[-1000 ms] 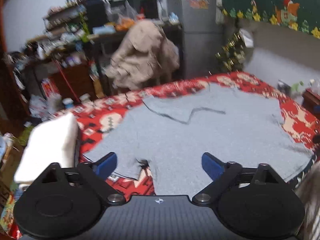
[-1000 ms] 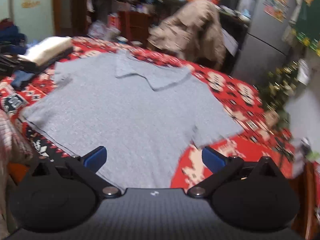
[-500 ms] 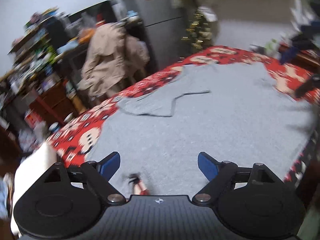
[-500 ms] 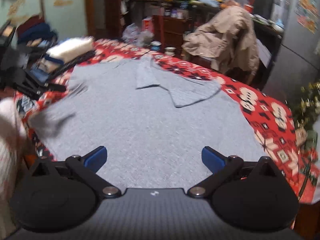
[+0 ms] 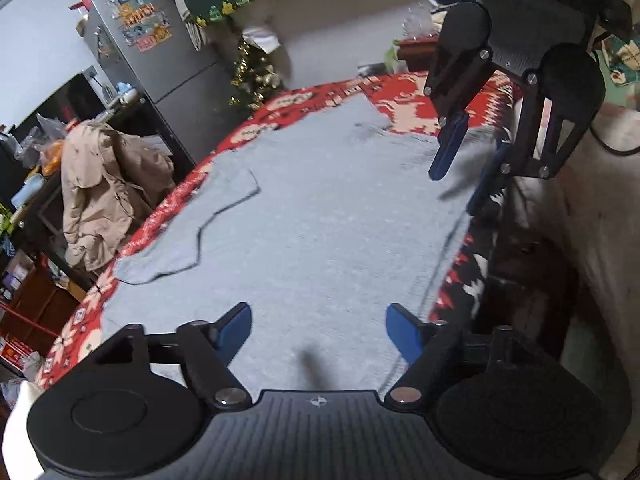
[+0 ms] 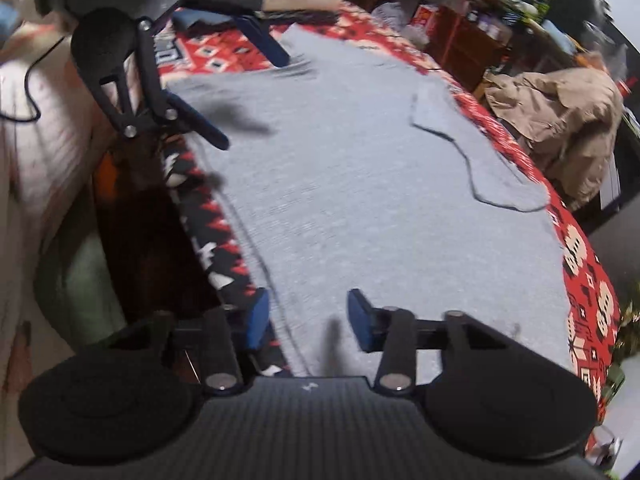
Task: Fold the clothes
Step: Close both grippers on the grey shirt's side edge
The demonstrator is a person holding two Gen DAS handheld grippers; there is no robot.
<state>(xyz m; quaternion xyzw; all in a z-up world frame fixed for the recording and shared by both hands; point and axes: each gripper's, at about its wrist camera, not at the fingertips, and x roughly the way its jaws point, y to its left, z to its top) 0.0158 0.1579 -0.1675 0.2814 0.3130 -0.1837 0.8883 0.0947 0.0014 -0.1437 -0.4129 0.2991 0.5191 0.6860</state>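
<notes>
Both tongs dropped to the near hem of the grey shirt, spread flat mid-frame on the red bedspread. Left tongs and right tongs are closing, pads not yet pinching; I should catch only the hem.

— What are you looking at?
— A grey short-sleeved shirt with a collar, lying spread flat and unfolded on the red patterned blanket.
— Where is its hem lying?
— It is running along the bed's near edge, just under my fingers.
</notes>
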